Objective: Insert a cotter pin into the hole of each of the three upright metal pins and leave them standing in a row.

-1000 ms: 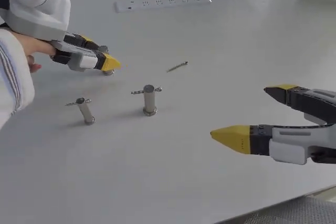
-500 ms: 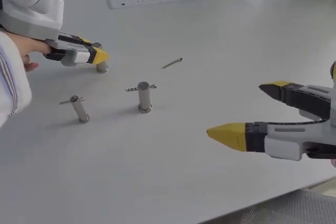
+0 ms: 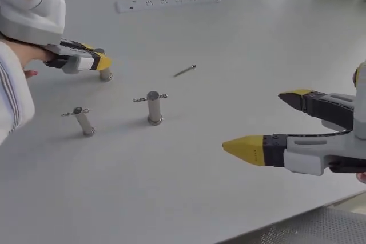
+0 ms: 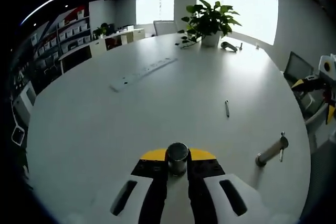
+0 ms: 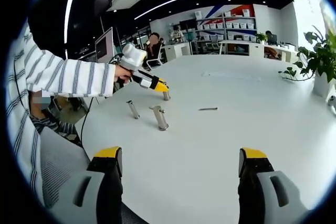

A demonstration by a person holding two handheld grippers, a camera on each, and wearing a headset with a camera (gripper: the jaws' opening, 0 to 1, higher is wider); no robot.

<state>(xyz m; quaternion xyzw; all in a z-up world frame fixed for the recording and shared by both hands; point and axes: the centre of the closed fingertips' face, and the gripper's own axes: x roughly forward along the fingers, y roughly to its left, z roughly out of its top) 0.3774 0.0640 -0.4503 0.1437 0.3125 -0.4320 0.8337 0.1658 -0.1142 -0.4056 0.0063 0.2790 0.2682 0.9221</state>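
In the head view, the third metal pin (image 3: 105, 74) is clamped near its top by the left gripper (image 3: 102, 61), at about 10 o'clock from the middle pin (image 3: 153, 107). In the left gripper view the jaws are seen closed on either side of this pin (image 4: 177, 157), whose hole carries no cotter. The middle pin and the near pin (image 3: 84, 121), at about 8 o'clock from it, are each already crossed by a cotter. The loose cotter pin (image 3: 185, 71) lies flat on the table (image 3: 171, 187) at about 2 o'clock from the middle pin, well apart from both grippers. The right gripper (image 3: 254, 123) is held above the table at about 4 o'clock with its jaws spread wide and nothing between them. The last insertion is judged to be in hand: the loose cotter pin must be picked up by the right gripper and threaded through the steadied pin's hole. Against the picture from a second ago, the whole scene has shifted slightly, a camera move; the layout itself is unchanged.
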